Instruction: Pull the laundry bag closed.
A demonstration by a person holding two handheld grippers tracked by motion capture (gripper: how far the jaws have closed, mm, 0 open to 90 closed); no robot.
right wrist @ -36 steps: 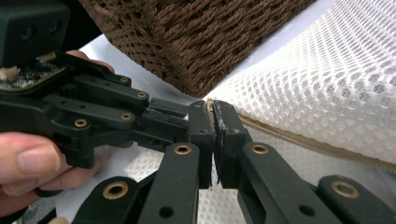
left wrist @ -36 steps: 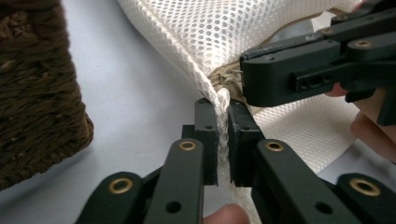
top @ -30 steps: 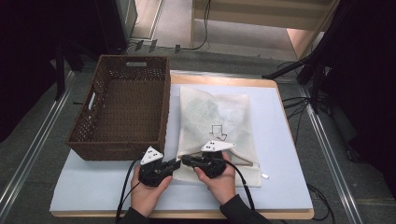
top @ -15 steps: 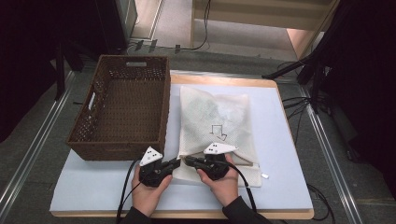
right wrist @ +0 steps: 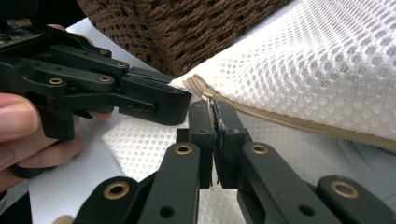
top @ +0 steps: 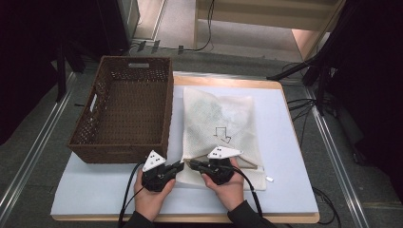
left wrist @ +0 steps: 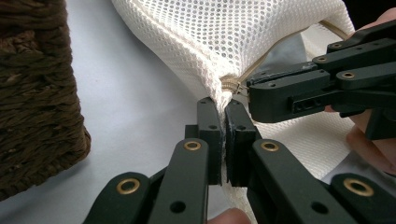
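A white mesh bag (top: 218, 118) with a beige zipper (right wrist: 299, 123) lies flat on the table. Both grippers meet at its near left corner. My left gripper (top: 179, 165) is shut on the mesh bag's corner (left wrist: 223, 103), pinching the fabric at the end of the zipper. My right gripper (top: 194, 164) comes in from the other side and is shut on the small metal zipper pull (right wrist: 212, 106). Their tips nearly touch. The left gripper view shows the right gripper (left wrist: 252, 93) just beside the pinched corner.
A brown wicker basket (top: 166, 109) stands to the left of the bag, its near wall (left wrist: 32, 93) close to my left gripper. The white tabletop (top: 285, 156) has free room to the right of and in front of the bag. Cables trail back from both grippers.
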